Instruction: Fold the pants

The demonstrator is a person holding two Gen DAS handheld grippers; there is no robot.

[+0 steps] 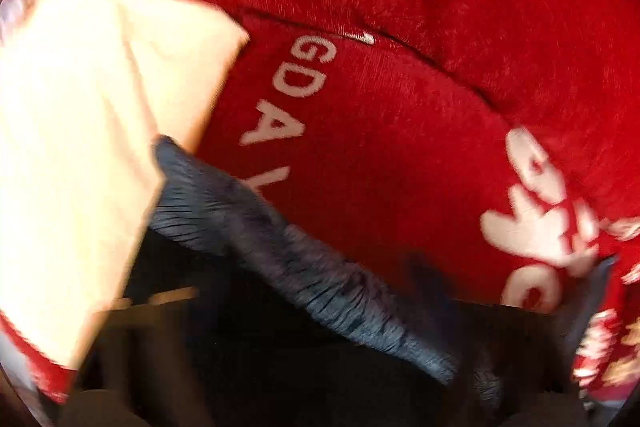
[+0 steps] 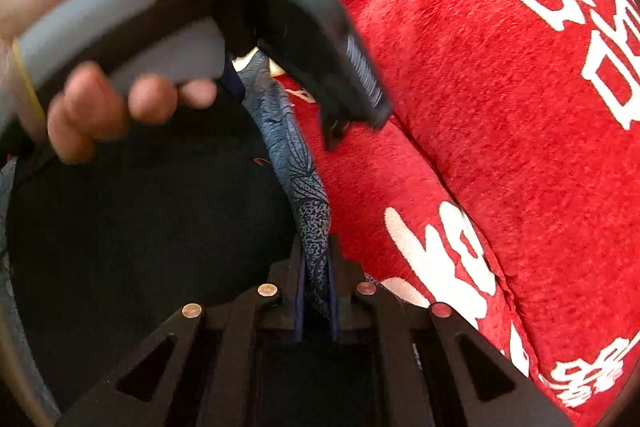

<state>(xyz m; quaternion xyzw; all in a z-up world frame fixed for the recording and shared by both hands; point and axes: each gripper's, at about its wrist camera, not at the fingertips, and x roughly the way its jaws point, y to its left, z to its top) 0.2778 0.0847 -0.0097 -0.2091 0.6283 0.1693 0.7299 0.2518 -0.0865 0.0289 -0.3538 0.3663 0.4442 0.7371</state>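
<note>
1. Red plush cover with white lettering is the largest surface; it spreads under everything, and whether a bench or a sofa lies beneath cannot be told.
2. The pants lie as a dark mass on the cover, with a blue patterned band along one edge. The band's long axis runs from the right tongs away toward the left tongs.
3. The right tongs are clamped on the near end of the band, so the right hand is the nearer one. Cloth rises straight from their tips.
4. The left tongs, held in a hand, hang above the far stretch of the band. Their jaw state cannot be told: the left wrist view is blurred, its fingers lost in shadow.
5. A pale sheet there remains unidentified.
</note>
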